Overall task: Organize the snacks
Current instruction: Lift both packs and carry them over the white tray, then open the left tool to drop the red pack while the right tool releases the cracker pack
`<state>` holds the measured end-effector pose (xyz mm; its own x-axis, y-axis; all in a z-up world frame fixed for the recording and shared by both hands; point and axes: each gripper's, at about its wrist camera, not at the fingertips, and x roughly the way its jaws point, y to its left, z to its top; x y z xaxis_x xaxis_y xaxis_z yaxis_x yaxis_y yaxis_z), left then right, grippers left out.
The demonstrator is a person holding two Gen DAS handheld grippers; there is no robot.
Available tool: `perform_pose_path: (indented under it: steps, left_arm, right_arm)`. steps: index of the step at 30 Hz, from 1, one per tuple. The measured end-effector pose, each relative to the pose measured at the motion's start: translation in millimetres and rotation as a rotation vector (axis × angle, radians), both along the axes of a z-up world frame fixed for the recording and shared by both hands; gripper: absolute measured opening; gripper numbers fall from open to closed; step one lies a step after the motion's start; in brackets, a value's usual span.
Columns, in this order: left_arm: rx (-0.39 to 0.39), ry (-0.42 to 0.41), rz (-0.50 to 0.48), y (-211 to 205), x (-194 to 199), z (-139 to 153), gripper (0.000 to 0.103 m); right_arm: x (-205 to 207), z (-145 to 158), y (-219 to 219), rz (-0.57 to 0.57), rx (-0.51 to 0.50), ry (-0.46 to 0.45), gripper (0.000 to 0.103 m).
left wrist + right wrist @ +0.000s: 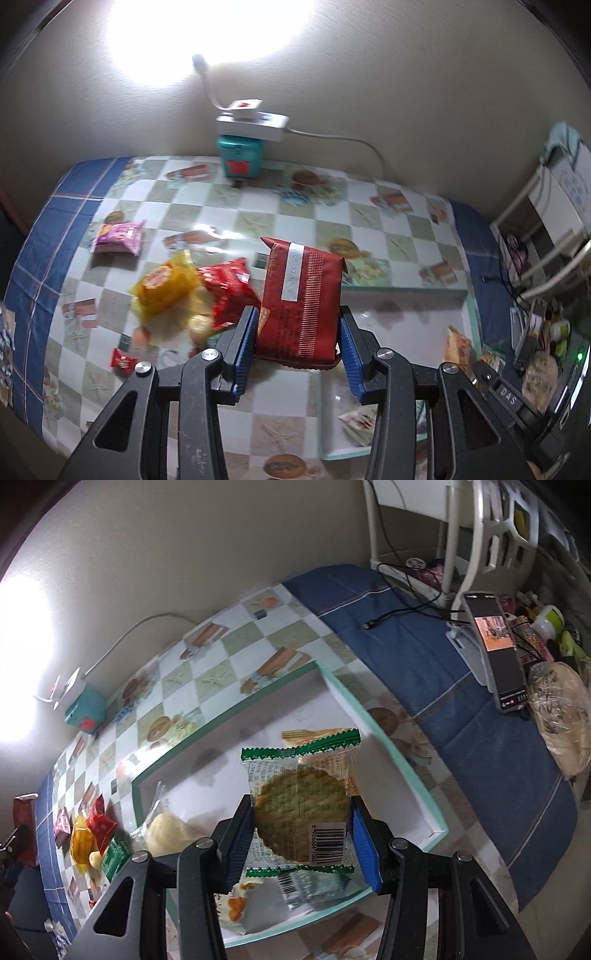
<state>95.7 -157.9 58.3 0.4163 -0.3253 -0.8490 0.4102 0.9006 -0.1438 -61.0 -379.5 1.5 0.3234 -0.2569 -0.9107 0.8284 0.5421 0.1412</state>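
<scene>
My left gripper [297, 332] is shut on a dark red snack packet [301, 299] and holds it above the table, at the left rim of the white tray [472, 306]. My right gripper [301, 827] is shut on a clear green-edged cookie packet [301, 801] over the same tray [399, 760]. Loose snacks lie left of the tray: a yellow packet [164, 286], a red packet [231, 291], a pink packet [118, 238] and a small red candy [123, 362]. Inside the tray lie a pale bun packet [166, 827] and an orange-printed packet [240, 908].
A teal box [240, 160] with a white power strip [253, 123] on it stands at the table's back edge by the wall. A phone on a stand [495, 646], a bagged flatbread [561, 720] and a white rack [461, 535] are to the right.
</scene>
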Motion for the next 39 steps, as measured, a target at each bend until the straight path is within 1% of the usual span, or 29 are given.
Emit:
perform_pose_path:
  steps: [7, 10, 13, 19, 23, 26, 31, 33, 34, 35, 36, 37, 38, 39]
  left_arm:
    - [0.054, 0.013, -0.126, -50.3, -31.6, -14.4, 0.044]
    - [0.093, 0.031, -0.196, -72.5, -45.1, -28.5, 0.045]
    - [0.142, 0.057, -0.237, -87.6, -54.7, -45.4, 0.045]
    - [0.195, 0.083, -0.281, -103.3, -63.2, -70.4, 0.045]
    - [0.209, 0.111, -0.285, -106.5, -62.3, -85.9, 0.045]
    - [0.204, 0.115, -0.275, -104.5, -59.4, -88.1, 0.045]
    - [0.196, 0.121, -0.247, -97.3, -52.3, -85.9, 0.045]
    - [0.190, 0.138, -0.228, -93.8, -48.6, -87.1, 0.045]
    - [0.189, 0.149, -0.215, -91.5, -46.2, -88.3, 0.045]
    - [0.194, 0.157, -0.202, -88.9, -43.8, -89.5, 0.046]
    - [0.200, 0.159, -0.190, -86.7, -42.2, -90.3, 0.049]
    - [0.205, 0.161, -0.175, -84.1, -39.8, -91.1, 0.060]
    - [0.208, 0.166, -0.157, -81.2, -36.9, -91.8, 0.066]
    - [0.210, 0.172, -0.129, -76.8, -32.9, -92.7, 0.077]
  right_arm:
    - [-10.3, -0.9, -10.5, -0.030, 0.004, -0.002, 0.053]
    - [-11.0, -2.2, -10.8, -0.026, 0.008, -0.001, 0.053]
    - [-9.6, -6.1, -9.9, -0.018, 0.015, 0.007, 0.053]
    - [-2.3, -14.7, -5.5, 0.011, 0.027, 0.024, 0.053]
    - [6.1, -28.1, -2.7, 0.040, 0.054, 0.034, 0.053]
    - [10.3, -34.2, 0.5, 0.054, 0.064, 0.044, 0.053]
    - [13.9, -35.2, 3.5, 0.061, 0.062, 0.053, 0.055]
    - [13.4, -37.9, 2.8, 0.051, 0.069, 0.064, 0.059]
    - [13.5, -39.1, 2.2, 0.047, 0.071, 0.072, 0.068]
    - [14.1, -40.6, 1.2, 0.041, 0.066, 0.088, 0.073]
    - [13.7, -40.8, 1.0, 0.039, 0.059, 0.096, 0.073]
    - [13.7, -40.5, 0.9, 0.038, 0.053, 0.102, 0.074]
    - [13.1, -40.2, 0.1, 0.037, 0.051, 0.102, 0.077]
    - [12.9, -39.9, -0.4, 0.035, 0.047, 0.104, 0.081]
